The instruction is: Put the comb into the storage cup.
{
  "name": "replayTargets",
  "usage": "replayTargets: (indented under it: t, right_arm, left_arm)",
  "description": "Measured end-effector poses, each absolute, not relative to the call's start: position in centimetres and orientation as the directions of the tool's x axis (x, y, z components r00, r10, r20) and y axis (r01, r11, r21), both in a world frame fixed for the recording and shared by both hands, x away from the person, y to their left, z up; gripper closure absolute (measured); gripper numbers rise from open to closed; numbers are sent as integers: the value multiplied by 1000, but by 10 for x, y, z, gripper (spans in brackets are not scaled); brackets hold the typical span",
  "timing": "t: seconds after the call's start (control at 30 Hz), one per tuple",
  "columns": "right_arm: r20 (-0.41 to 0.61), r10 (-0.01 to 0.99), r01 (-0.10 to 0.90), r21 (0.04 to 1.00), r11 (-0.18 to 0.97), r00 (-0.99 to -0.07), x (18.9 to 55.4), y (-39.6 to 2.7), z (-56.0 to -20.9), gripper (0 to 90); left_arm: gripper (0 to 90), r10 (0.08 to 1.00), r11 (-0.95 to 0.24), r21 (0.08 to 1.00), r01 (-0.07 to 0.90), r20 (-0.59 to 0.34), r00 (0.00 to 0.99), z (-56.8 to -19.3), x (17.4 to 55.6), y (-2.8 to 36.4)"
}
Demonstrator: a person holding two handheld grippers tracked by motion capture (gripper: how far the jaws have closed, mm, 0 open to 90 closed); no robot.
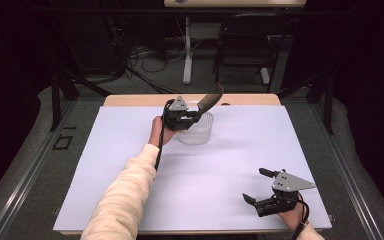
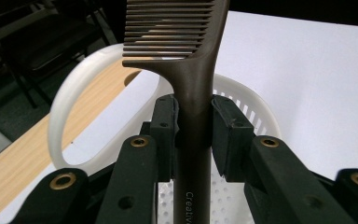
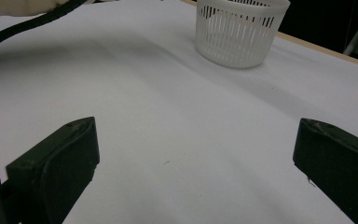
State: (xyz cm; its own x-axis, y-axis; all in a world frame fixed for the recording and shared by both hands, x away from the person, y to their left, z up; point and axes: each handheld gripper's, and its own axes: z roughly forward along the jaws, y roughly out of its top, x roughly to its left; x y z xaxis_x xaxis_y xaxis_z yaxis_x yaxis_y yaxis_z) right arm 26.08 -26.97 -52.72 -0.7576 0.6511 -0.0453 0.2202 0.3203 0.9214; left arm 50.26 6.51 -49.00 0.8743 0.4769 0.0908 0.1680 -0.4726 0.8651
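**Comb held by its handle over a white basket**

At the far side of the white-covered table (image 1: 130, 165), the left gripper (image 2: 193, 126) is clamped on the handle of a brown comb (image 2: 193, 56), its pads pressing either side just below the teeth. The comb rises above a white slotted basket (image 1: 200, 131), handle end pointing down toward its perforated floor. The right gripper (image 1: 262, 186) rests near the table's front edge, jaws spread wide with nothing between them.

The comb looks like rigid, smooth plastic: light, probably slippery. The thick handle seems the safest hold; the fine teeth could bend or snap. The basket looks thin and light, likely to slide if bumped.
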Motion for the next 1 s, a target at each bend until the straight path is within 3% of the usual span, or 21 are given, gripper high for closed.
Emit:
replayTargets:
  t: [1.0]
  right_arm:
    - [-47, 651, 219, 921, 321, -758, 261, -270, -527, 0]
  left_arm:
    - [718, 446, -526, 834, 169, 101, 889, -496, 504, 56]
